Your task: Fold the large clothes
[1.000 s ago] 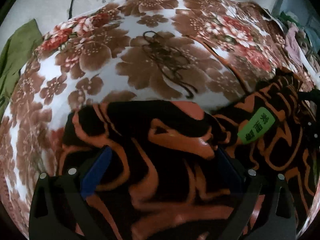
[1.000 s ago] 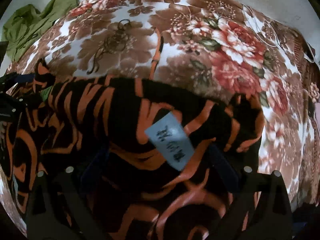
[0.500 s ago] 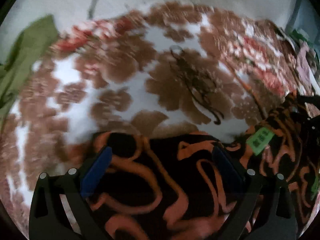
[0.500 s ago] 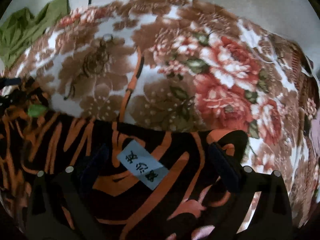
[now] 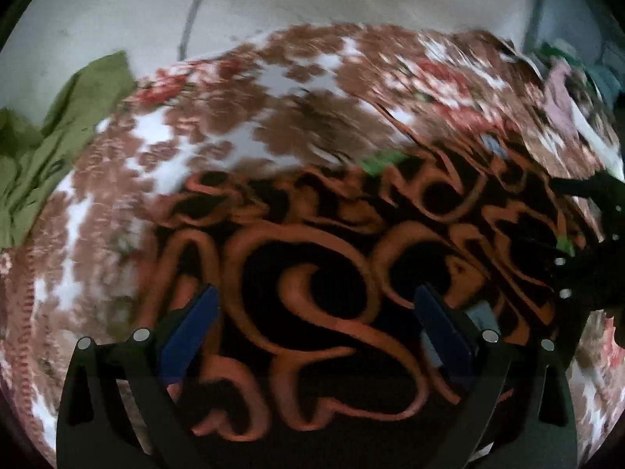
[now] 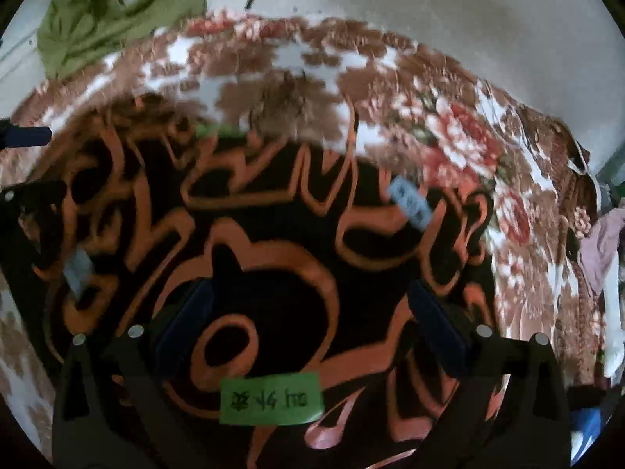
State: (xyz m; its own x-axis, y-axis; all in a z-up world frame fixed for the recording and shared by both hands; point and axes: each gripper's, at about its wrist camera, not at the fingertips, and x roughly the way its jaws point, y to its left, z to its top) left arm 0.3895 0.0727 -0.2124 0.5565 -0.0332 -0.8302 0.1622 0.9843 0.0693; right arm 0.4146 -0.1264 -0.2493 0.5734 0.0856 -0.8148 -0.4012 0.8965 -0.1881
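Observation:
A large black garment with orange swirls [image 5: 324, 273] lies spread on a floral blanket [image 5: 273, 90]. My left gripper [image 5: 312, 324] hovers over its near part, open, blue pads [image 5: 187, 332] wide apart with nothing pinched. My right gripper [image 6: 312, 316] is likewise open above the same garment [image 6: 273, 226]. A green label [image 6: 271, 398] sits on the cloth just below the right gripper, and a pale blue label [image 6: 410, 203] lies further off. The other gripper's black frame shows at the right edge [image 5: 586, 234] of the left wrist view. Both views are motion-blurred.
A crumpled green cloth [image 5: 50, 136] [image 6: 109, 19] lies at the blanket's far left corner by a pale wall. A heap of pink and white clothes [image 6: 601, 250] [image 5: 566, 90] sits at the right. A dark cable [image 5: 191, 11] runs down the wall.
Both cameras have drawn back and the garment, bunched close to the fingers a second ago, now lies flatter and wider. The green label has come into the right wrist view.

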